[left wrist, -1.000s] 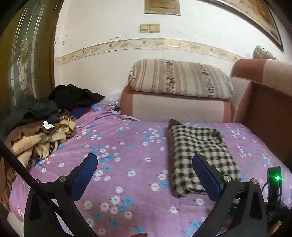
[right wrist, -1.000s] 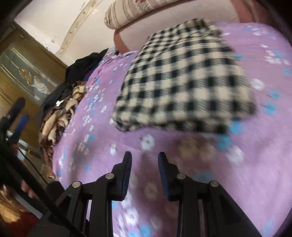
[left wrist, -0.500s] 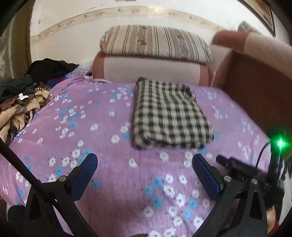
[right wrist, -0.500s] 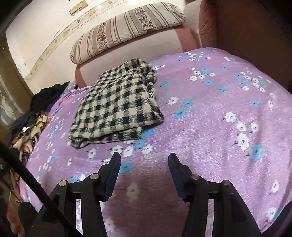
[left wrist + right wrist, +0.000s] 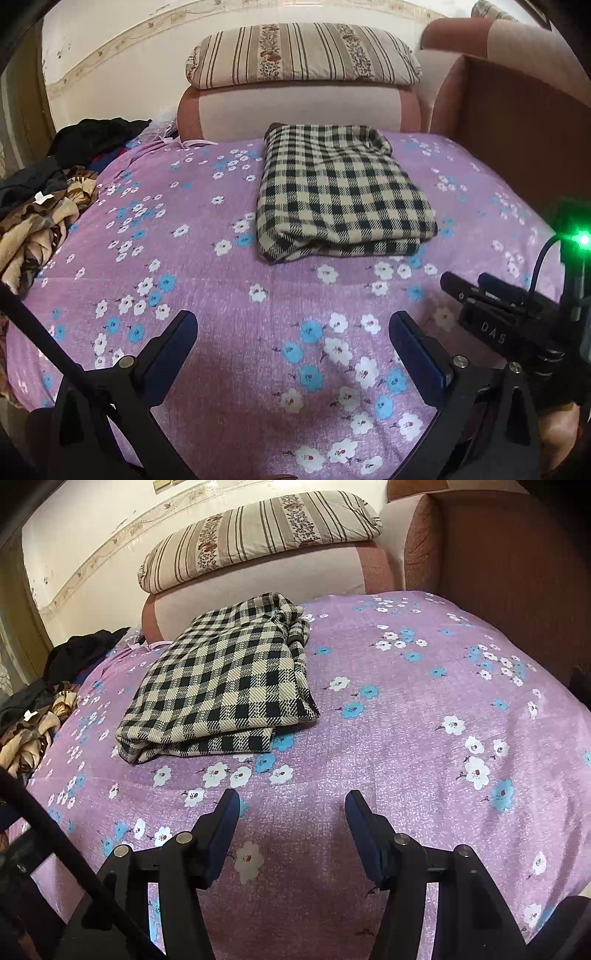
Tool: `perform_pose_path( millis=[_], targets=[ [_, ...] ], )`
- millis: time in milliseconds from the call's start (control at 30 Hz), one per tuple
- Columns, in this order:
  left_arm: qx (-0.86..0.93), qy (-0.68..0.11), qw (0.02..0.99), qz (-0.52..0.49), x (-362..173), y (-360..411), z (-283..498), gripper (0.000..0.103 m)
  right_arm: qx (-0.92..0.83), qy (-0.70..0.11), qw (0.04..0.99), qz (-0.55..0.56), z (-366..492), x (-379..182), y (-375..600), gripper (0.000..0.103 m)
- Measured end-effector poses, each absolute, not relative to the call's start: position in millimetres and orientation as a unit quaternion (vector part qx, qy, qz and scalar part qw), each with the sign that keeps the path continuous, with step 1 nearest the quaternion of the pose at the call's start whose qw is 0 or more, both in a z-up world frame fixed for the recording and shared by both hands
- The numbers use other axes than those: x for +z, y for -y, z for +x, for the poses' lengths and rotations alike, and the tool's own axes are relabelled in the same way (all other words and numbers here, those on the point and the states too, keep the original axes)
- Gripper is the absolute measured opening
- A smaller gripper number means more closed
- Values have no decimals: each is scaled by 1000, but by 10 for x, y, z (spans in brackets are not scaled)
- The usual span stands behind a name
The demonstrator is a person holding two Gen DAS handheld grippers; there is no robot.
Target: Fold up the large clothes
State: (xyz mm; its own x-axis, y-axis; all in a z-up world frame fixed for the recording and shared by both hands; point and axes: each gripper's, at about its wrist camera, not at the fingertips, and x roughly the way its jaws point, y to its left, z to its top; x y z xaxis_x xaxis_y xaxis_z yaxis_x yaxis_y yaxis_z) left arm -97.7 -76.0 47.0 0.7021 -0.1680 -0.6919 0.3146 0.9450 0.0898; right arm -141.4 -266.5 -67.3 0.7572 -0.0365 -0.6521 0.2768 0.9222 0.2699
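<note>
A black-and-cream checked garment (image 5: 340, 195) lies folded into a neat rectangle on the purple flowered bedsheet (image 5: 207, 280), near the far side. It also shows in the right wrist view (image 5: 225, 683). My left gripper (image 5: 293, 325) is open and empty, hovering over the sheet well in front of the garment. My right gripper (image 5: 291, 803) is open and empty, in front of and to the right of the garment. The right gripper's body (image 5: 517, 310) shows at the right edge of the left wrist view.
A pile of unfolded brown and black clothes (image 5: 40, 214) lies at the left edge of the bed, also seen in the right wrist view (image 5: 33, 720). A striped pillow (image 5: 303, 55) rests on the headboard. A brown padded side panel (image 5: 517, 122) borders the right.
Both grippers have pulled back from the folded garment and steadied. The right gripper's jaws have opened wider. The garment has not moved.
</note>
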Motion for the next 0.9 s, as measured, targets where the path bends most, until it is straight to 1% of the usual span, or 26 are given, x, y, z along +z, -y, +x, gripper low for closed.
perform_pose_path(
  millis=[400, 900],
  targets=[
    [-121, -398, 903, 108, 302, 763, -899, 103, -95, -341, 924, 147, -1411, -678, 2523, 70],
    [-109, -417, 895, 113, 192, 748, -826, 103, -111, -353, 920, 129, -1380, -712, 2484, 71]
  ],
)
